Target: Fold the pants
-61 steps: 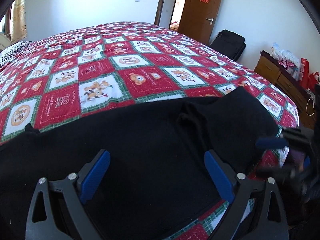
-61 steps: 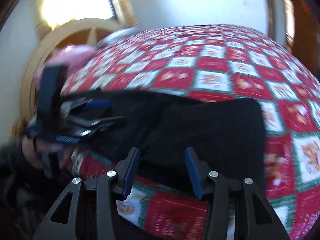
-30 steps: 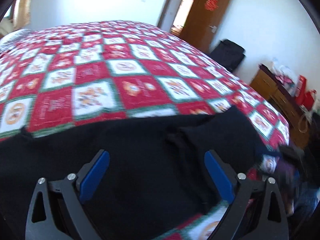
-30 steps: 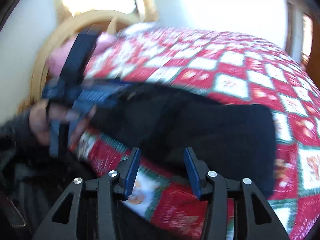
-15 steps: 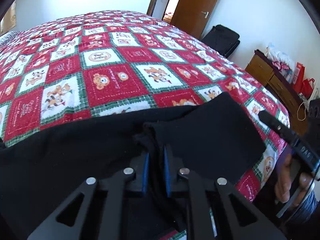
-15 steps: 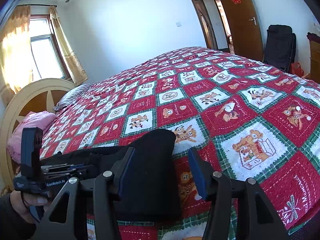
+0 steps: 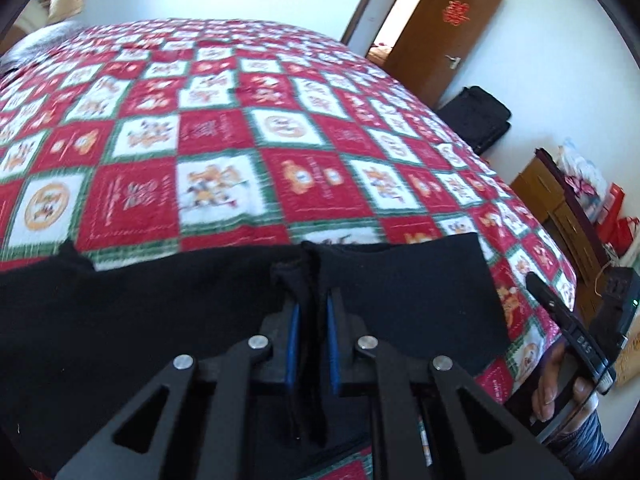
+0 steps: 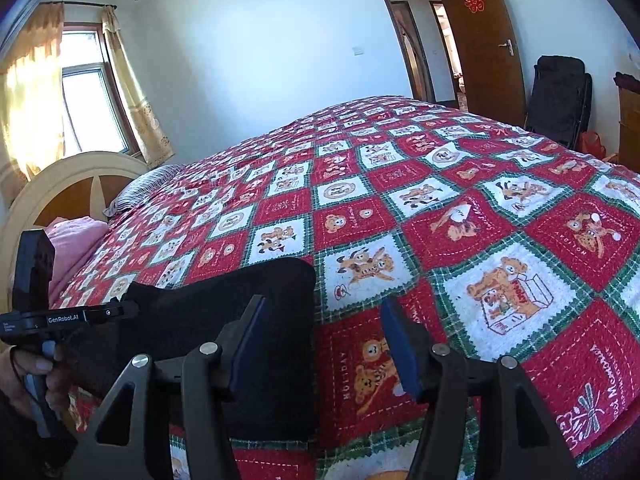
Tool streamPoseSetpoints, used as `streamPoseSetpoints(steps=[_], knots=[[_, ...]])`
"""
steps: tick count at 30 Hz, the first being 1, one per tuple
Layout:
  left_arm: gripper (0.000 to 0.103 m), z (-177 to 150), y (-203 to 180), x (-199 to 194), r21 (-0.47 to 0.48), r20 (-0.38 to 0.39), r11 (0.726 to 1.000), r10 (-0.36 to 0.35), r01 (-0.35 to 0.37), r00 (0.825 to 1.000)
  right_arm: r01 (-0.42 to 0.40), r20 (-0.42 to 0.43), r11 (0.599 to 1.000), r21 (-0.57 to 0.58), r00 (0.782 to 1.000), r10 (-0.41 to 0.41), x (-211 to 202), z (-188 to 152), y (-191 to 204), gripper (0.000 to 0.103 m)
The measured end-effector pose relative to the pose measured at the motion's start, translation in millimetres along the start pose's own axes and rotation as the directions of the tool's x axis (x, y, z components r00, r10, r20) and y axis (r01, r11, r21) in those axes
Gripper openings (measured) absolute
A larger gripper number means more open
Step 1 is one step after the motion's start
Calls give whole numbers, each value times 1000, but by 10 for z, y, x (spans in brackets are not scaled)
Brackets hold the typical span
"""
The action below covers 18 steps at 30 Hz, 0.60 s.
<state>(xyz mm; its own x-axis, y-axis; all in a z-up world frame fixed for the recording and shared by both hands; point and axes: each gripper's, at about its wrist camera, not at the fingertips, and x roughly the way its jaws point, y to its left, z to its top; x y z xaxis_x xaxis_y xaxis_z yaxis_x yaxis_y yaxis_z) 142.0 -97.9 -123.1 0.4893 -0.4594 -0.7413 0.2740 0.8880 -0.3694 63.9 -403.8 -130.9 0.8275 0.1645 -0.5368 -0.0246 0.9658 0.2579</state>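
Black pants (image 7: 140,320) lie spread along the near edge of a bed covered by a red, white and green patchwork quilt (image 7: 224,152) printed with cartoon bears. Seen from the left wrist camera, the left gripper (image 7: 311,312) has its two blue-padded fingers drawn close together, clamped on a raised fold of the black fabric, a bunched ridge that runs straight out from between the tips; the cloth spreads flat to either side of the fingers and beyond them gives way to bare quilt. Off to the right of this gripper, past the pants' squared end, a hand (image 7: 560,380) holds the other tool at the bed's edge. In the right wrist view, the right gripper (image 8: 322,330) has its fingers spread well apart and holds nothing: its left finger sits over the end of the pants (image 8: 240,320), while its right finger is over a red quilt (image 8: 460,240) square just beside the fabric's straight edge. To the far left of these fingers the left tool (image 8: 60,316), marked GenRobot.AI, reaches in over the pants. Ahead of both grippers, across the bed, stand a brown door (image 8: 480,40) with a red paper ornament and a black folded chair (image 8: 560,92); a curved headboard (image 8: 60,184) lies left of the right gripper.
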Motion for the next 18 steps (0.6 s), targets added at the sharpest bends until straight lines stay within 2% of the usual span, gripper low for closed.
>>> streamPoseSetpoints(steps=[3,6,9,12,13,14,17,18], knots=[[13,-20,63,60,-5,-3,1000,21,-21,1000,-44,8,998,-38,999,44,-27,-15,90,60],[13,-45,96,92,-8,-10,1000,10,-10,1000,-125,-14,985,-123,992,124,-35,-77,283,60],[17,-73,75,97,20,-3,999,27,-27,1000,-208,-131,957,-203,974,184,94,-208,497,61],[25,-123,18,61,88,25,993,75,-77,997,-181,-261,943,-278,959,107,328,-374,620,61],[26,-148,3,35,105,36,991,79,-82,996,-173,-279,941,-290,956,90,375,-408,625,61],[27,-166,-3,11,122,43,989,83,-88,996,-172,-275,940,-296,958,88,369,-414,625,61],[39,-224,-33,-89,174,87,974,130,-144,988,-149,-228,941,-303,970,80,277,-387,630,61],[48,-236,-34,-118,182,101,971,140,-157,985,-127,-197,939,-320,978,65,231,-375,666,61]])
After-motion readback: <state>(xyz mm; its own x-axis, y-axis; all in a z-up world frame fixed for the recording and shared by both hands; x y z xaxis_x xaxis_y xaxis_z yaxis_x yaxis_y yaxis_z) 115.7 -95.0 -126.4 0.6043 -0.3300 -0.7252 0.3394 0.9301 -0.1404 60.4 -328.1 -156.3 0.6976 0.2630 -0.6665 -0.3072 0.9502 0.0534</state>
